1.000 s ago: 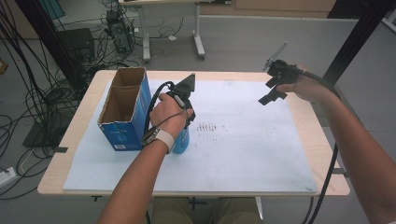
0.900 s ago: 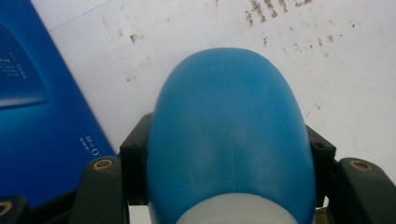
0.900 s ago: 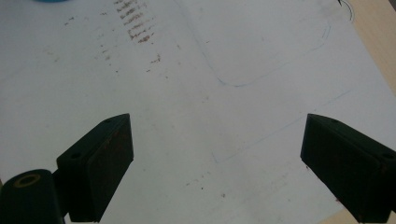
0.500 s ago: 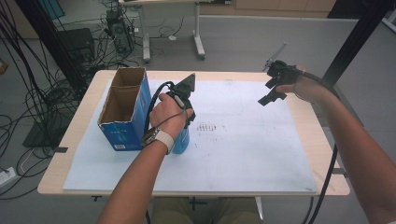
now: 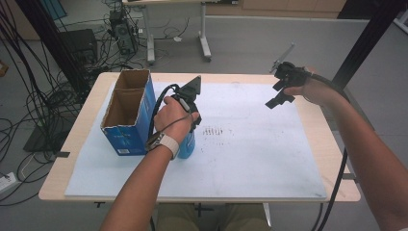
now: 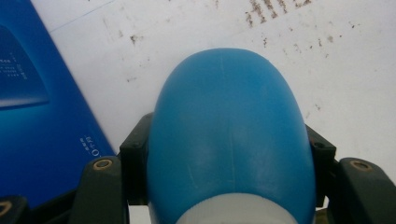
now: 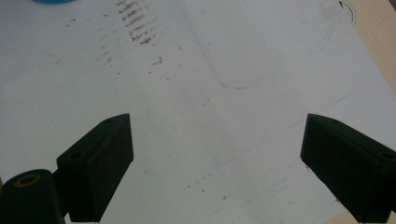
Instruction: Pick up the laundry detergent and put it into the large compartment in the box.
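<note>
A blue bottle stands upright on the white sheet, right beside an open blue cardboard box. My left gripper comes down on it from above and is shut on it. In the left gripper view the bottle sits between the two jaws of the left gripper, its pale end nearest the camera, and the box is at the left. My right gripper hovers above the table's far right part, open. In the right gripper view, the right gripper has nothing between its wide-apart jaws.
The sheet covers most of the wooden table and has a patch of brown smudges near its middle. Cables and another desk's legs are on the floor behind the table. The sheet in front and to the right of the bottle is bare.
</note>
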